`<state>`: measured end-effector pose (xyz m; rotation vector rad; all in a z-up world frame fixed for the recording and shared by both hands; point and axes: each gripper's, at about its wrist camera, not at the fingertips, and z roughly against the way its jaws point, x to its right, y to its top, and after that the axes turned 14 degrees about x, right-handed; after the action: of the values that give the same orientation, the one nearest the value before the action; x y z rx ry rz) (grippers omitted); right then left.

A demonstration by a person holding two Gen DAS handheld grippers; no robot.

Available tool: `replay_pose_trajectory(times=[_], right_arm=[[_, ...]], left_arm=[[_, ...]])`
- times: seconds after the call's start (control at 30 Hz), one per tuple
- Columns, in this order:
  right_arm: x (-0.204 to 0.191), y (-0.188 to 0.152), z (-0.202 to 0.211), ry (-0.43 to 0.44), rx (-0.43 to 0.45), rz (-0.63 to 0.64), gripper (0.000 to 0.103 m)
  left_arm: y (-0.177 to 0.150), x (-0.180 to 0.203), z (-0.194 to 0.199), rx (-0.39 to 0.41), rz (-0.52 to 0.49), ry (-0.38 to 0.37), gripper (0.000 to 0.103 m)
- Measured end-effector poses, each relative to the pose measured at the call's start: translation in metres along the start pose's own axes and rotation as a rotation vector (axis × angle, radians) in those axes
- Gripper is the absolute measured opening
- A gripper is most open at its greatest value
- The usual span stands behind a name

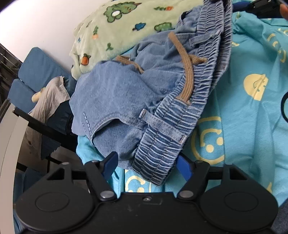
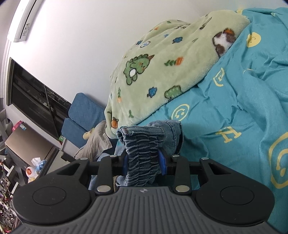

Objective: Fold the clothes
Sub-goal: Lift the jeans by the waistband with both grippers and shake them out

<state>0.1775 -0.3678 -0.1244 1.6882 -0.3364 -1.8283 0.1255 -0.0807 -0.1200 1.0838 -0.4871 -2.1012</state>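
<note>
A pair of blue denim shorts (image 1: 122,100) with an elastic waistband and a tan drawstring (image 1: 187,72) hangs above the turquoise smiley bedsheet (image 1: 239,126). My left gripper (image 1: 146,166) has its blue fingers wide apart around the lower end of the waistband. My right gripper (image 2: 144,162) is shut on the bunched waistband of the denim shorts (image 2: 144,142), which stick up between its blue pads. The right gripper also shows at the top right of the left wrist view (image 1: 264,7), holding the other end.
A pale green dinosaur-print blanket (image 2: 162,75) lies heaped at the head of the bed. A blue quilted cushion (image 2: 81,111) and grey cloth (image 2: 97,142) sit beside the bed. A dark window (image 2: 36,99) and cluttered shelves are at left.
</note>
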Motion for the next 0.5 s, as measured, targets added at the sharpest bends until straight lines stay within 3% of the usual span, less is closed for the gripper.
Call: replay_pose_trajectory(times=[0.27,0.4,0.5], right_arm=[[-0.002,0.001,0.002,0.001,0.011,0.007,0.035],[-0.003,0.002,0.004,0.004,0.019,0.018,0.034],[-0.006,0.005,0.005,0.007,0.036,0.037,0.03]], left_arm=[[-0.002,0.009,-0.023,-0.025,0.016,0.055,0.067],[0.0,0.01,-0.028,-0.021,0.073,0.071,0.049],[0.01,0.007,-0.007,0.062,0.165,0.064,0.013]])
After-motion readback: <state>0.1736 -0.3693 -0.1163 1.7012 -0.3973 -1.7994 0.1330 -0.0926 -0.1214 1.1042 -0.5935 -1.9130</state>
